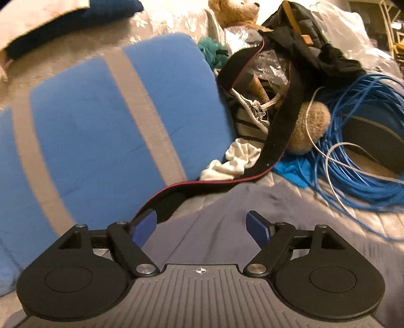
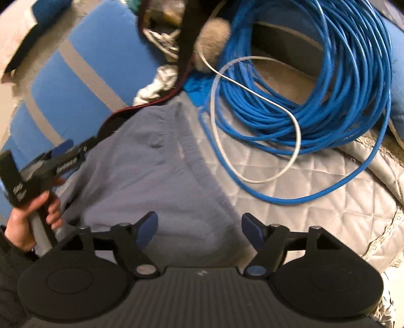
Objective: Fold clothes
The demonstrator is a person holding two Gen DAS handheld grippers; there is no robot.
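Observation:
A grey-blue garment (image 2: 151,171) lies spread on the quilted bed cover, its elastic hem toward the blue cable. It also shows in the left wrist view (image 1: 227,217). My left gripper (image 1: 202,224) is open and empty, low over the garment's far left part near a black strap. It also shows in the right wrist view (image 2: 68,148), held by a hand at the garment's left edge. My right gripper (image 2: 199,227) is open and empty over the garment's near part.
A blue cushion with grey stripes (image 1: 101,113) lies to the left. A coil of blue cable (image 2: 315,88) with a white cable (image 2: 252,126) lies to the right. A pile with a black strap (image 1: 277,141), white cloth (image 1: 234,161), bags and a teddy bear (image 1: 234,12) sits behind.

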